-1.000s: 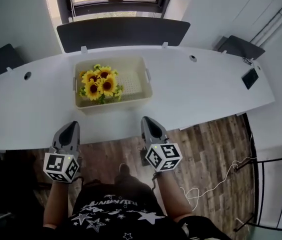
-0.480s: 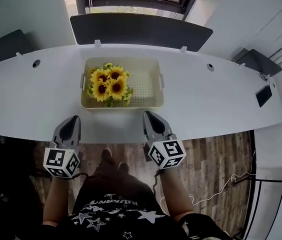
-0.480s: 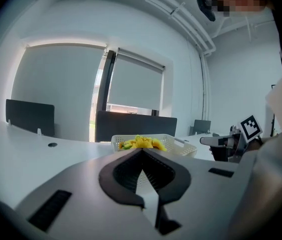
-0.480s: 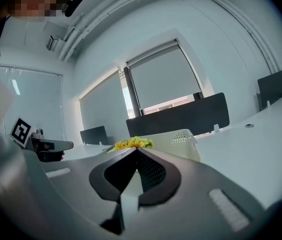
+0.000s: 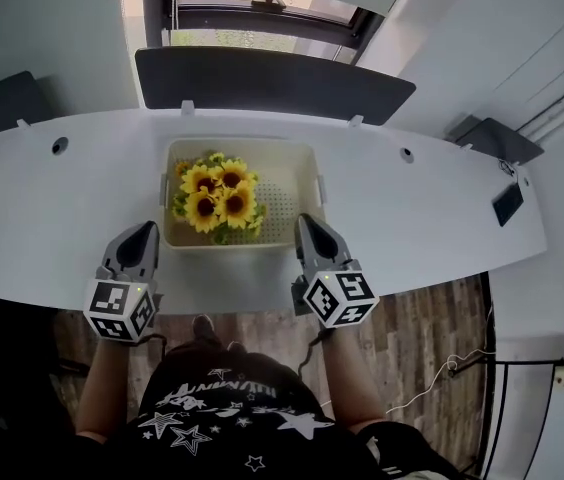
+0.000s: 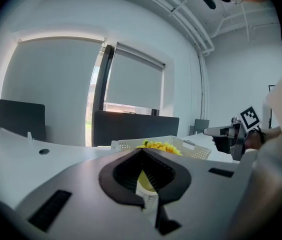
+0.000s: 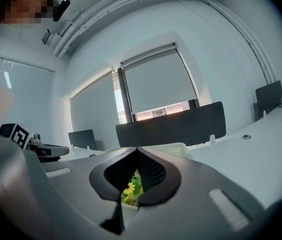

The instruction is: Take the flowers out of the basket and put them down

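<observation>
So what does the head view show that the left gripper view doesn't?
Only the head view: the wooden floor, the person's star-printed shirt, and the sunflowers seen from above, bunched in the left part of the white basket. Only the left gripper view: the roller blinds and ceiling pipes. Both: the basket, the sunflowers, the dark desk divider, the white desk and the right hand-held gripper.

I am watching a perforated cream plastic basket [image 5: 290, 200] sitting on the smooth, matt white table [image 5: 422, 208]; the left gripper [image 5: 146, 227] and right gripper [image 5: 308, 219] are showing matt grey plastic shells, while the wood-plank floor [image 5: 432, 328] is lying dull brown, near right.
</observation>
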### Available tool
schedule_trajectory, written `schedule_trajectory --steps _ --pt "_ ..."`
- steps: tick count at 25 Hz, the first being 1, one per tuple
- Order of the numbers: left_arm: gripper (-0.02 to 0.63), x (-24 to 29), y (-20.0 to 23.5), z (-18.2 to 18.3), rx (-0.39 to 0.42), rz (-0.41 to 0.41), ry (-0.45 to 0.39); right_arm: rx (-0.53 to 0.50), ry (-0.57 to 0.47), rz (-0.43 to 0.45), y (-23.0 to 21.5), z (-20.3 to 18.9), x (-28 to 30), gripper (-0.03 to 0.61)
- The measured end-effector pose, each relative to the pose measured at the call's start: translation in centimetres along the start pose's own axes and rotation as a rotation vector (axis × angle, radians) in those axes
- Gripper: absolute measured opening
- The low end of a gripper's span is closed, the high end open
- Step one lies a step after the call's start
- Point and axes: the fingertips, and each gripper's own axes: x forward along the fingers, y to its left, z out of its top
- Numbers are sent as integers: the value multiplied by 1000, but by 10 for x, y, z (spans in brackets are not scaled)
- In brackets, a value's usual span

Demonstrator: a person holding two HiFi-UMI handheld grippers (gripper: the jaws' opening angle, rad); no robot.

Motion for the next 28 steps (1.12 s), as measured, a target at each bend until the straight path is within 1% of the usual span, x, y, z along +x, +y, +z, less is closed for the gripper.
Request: schedule_trajectory --steps 3,5,9,13,19,21,25,26,27,28 --pt "9 8 13 -3 -29 -9 4 -19 14 -20 -4 0 12 2" --pt "9 12 16 -2 -42 -35 0 -23 21 -41 -8 -1 17 2" --pt "9 24 18 -2 -16 -61 7 -28 35 -81 -14 -4 22 2" --pt "9 30 23 -14 -35 -52 39 -34 58 -77 -16 -12 28 2" --pt "11 38 21 -20 -32 2 68 -59 71 -10 -31 -6 50 2" --pt "11 39 18 -20 -38 25 77 -53 73 27 -33 -2 59 2" --pt "16 43 11 -28 -32 59 124 -54 96 100 -34 3 76 2" --pt "38 44 10 -32 -37 65 135 -60 105 119 -34 3 80 2" --pt "75 45 9 -35 -42 72 145 -72 117 139 -34 3 83 2" --pt "87 45 9 -38 -46 83 155 -89 132 159 -34 1 86 2"
